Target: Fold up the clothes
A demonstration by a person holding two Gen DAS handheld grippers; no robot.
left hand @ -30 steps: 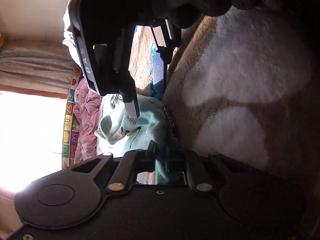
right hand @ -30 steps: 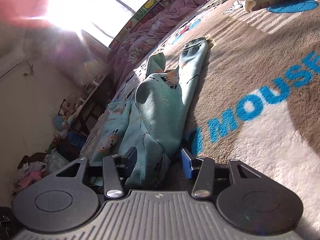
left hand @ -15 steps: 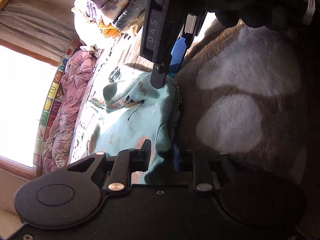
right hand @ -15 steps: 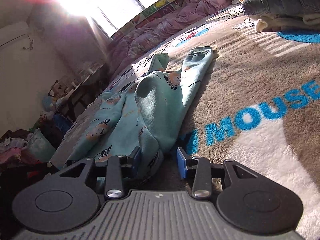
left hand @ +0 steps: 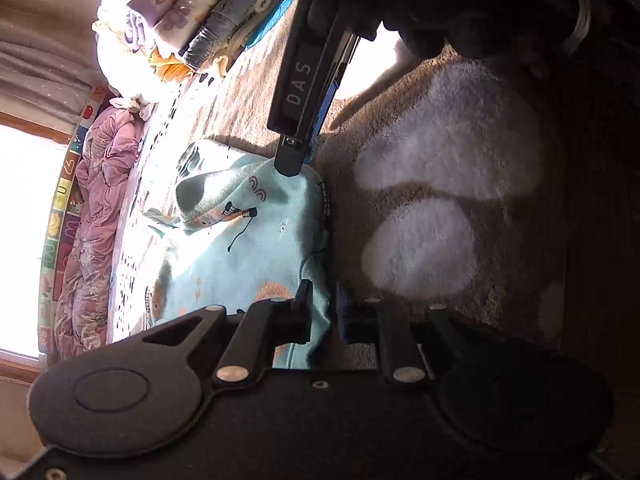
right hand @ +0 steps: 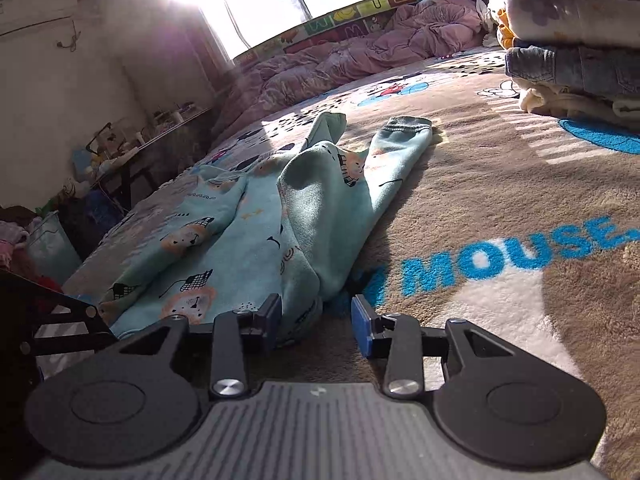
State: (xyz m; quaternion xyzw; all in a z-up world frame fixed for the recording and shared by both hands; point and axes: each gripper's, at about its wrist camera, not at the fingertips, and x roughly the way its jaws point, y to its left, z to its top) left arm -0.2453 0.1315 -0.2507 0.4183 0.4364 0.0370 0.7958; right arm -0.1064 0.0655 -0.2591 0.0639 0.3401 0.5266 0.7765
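Left wrist view: the left tongs (left hand: 322,316) are easing open, with the near edge of the teal garment (left hand: 240,264) hanging between the jaws. Half a second ago they were clamped tight on that edge. Now a thin dark gap seems to be showing beside the blue pad, though shadow is making this hard to confirm. The right tongs (right hand: 316,322) are standing apart, narrower than a second ago. One pad is touching the bunched hem and the other is clear of it, so nothing is being gripped. Judging from this, the carried edge is being let go and one fold is being laid down. Smoothing or the next fold is probably coming up.

The garment is lying crumpled on the plush blanket (right hand: 500,184), directly ahead of both tongs, with its two cuffed ends pointing away. It is soft fleecy knit printed with small lions, humping into rounded ridges. The blanket is deep brown pile with blue lettering. A stack of folded clothes (right hand: 572,40) is sitting well apart, beyond it.
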